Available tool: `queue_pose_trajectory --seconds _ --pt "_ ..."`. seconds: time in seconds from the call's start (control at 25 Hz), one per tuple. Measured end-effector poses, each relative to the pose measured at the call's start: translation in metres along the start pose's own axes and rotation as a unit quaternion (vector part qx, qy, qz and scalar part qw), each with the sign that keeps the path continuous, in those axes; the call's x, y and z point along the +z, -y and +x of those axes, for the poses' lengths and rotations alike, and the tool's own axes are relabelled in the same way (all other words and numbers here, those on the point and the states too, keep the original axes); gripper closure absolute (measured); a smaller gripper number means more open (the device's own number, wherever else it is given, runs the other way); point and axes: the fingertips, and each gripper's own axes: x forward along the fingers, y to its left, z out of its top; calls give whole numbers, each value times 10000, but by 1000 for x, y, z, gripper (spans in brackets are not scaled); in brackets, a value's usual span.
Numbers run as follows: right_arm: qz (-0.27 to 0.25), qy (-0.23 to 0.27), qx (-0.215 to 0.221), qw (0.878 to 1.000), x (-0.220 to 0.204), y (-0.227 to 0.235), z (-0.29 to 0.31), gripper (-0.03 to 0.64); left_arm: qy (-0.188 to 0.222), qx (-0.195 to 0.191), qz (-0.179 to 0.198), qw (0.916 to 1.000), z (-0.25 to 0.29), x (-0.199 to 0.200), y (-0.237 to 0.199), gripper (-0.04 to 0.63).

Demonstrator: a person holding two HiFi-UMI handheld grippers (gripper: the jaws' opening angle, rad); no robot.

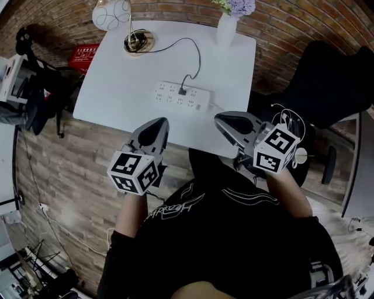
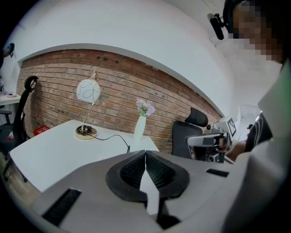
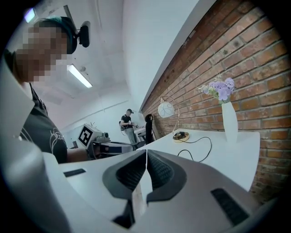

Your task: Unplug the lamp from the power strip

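A white power strip [image 1: 182, 97] lies near the front of the white table [image 1: 117, 82]. A black plug [image 1: 183, 90] sits in it. Its cord [image 1: 196, 52] runs back to the lamp's brass base [image 1: 138, 42] under a white globe shade [image 1: 111, 14]. My left gripper [image 1: 160, 121] hovers at the table's near edge, short of the strip, jaws shut and empty. My right gripper [image 1: 219, 118] is level with it to the right, also shut on nothing. The left gripper view shows the lamp [image 2: 87, 91] and plug [image 2: 128, 148] beyond its own shut left gripper [image 2: 145, 154]. The right gripper view looks over its shut right gripper [image 3: 146, 151] along the table toward the lamp [image 3: 166, 109].
A white vase with purple flowers [image 1: 227, 26] stands at the table's back right. A black office chair [image 1: 333, 87] is to the right of the table. A red box [image 1: 85, 55] and a dark chair [image 1: 35, 99] stand to the left. A person [image 3: 129, 125] stands far off.
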Motion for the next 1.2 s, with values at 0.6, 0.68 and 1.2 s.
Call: queue_pose_trajectory --seconds 0.6,0.68,1.2 --pt "438 -424 202 9979 -2 87 65 620 -635 566 -346 9958 85 -21 -97 590" --pt "492 -478 194 9975 -5 96 71 620 -703 699 -213 9948 94 -26 -112 589" --pt "652 -966 233 9929 -33 115 94 620 -1349 823 704 9849 131 -73 -160 528"
